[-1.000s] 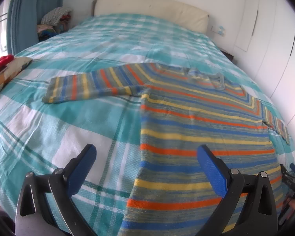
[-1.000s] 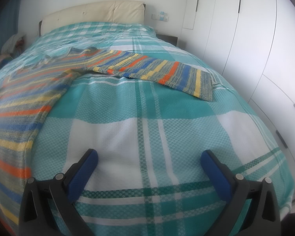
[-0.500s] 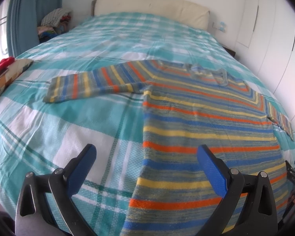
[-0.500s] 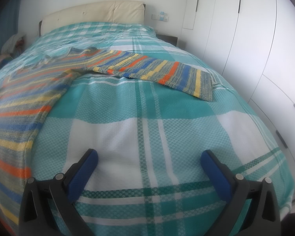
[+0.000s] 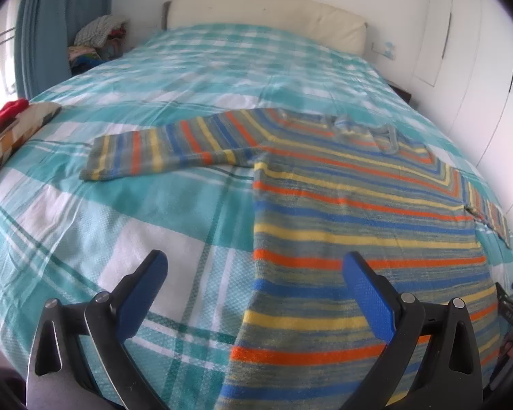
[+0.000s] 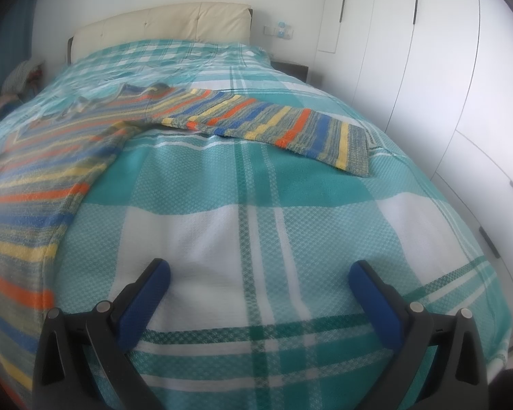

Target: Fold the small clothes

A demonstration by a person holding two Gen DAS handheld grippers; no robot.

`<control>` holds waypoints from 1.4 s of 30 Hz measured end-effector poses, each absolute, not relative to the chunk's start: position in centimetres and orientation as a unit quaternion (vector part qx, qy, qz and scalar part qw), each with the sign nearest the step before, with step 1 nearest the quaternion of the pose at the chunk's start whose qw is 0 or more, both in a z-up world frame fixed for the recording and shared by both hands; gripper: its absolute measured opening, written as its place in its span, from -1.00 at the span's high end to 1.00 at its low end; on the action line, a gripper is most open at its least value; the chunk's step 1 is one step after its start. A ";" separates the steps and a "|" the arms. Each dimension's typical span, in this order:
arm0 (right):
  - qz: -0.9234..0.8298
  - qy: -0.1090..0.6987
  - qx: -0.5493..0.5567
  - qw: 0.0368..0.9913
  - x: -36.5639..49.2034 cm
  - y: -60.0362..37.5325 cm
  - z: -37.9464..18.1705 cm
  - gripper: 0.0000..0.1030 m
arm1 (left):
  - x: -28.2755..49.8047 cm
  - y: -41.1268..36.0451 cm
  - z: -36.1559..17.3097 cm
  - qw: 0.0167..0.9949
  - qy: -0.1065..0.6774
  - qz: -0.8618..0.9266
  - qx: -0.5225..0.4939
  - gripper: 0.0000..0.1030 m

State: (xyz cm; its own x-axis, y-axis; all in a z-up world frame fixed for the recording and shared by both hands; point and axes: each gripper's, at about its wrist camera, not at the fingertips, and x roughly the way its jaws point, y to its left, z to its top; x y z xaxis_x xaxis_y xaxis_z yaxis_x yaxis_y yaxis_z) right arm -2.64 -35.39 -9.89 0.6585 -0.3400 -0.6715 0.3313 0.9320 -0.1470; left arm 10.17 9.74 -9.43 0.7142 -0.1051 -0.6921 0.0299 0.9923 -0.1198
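Note:
A striped sweater (image 5: 352, 212) in orange, yellow, blue and grey lies flat on the bed, neck toward the headboard. Its left sleeve (image 5: 160, 150) stretches out to the left. Its right sleeve (image 6: 277, 126) stretches out to the right in the right wrist view, where the body (image 6: 41, 177) fills the left side. My left gripper (image 5: 254, 266) is open and empty, above the sweater's lower left edge. My right gripper (image 6: 258, 273) is open and empty over bare bedspread, right of the sweater's body.
The bed has a teal and white plaid bedspread (image 5: 126, 225) and a cream headboard (image 5: 266, 17). A pile of clothes (image 5: 99, 41) sits at the back left, a red and patterned cushion (image 5: 7, 123) at the left edge. White wardrobe doors (image 6: 427, 85) line the right side.
The left wrist view has shifted slightly, so the sweater sits a little lower and to the right in it. The right wrist view moved slightly. Both grippers stay open.

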 end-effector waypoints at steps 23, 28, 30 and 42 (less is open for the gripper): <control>-0.110 0.291 0.187 0.932 -2.2 -48.5 1.7 -0.99 | 9.7 10.8 -8.3 0.929 0.364 -0.029 -0.058 -0.98; -0.078 0.370 0.301 0.876 2.1 -55.1 -0.3 -0.91 | 9.5 9.8 -8.3 0.932 0.360 -0.025 -0.036 -0.98; -0.066 0.399 0.334 0.851 3.4 -56.0 -2.3 -0.67 | 9.4 9.5 -8.4 0.933 0.358 -0.023 -0.026 -0.98; -0.092 0.476 0.352 0.801 8.7 -57.4 -8.4 0.44 | 10.2 10.5 -9.1 0.923 0.381 -0.016 -0.048 -0.98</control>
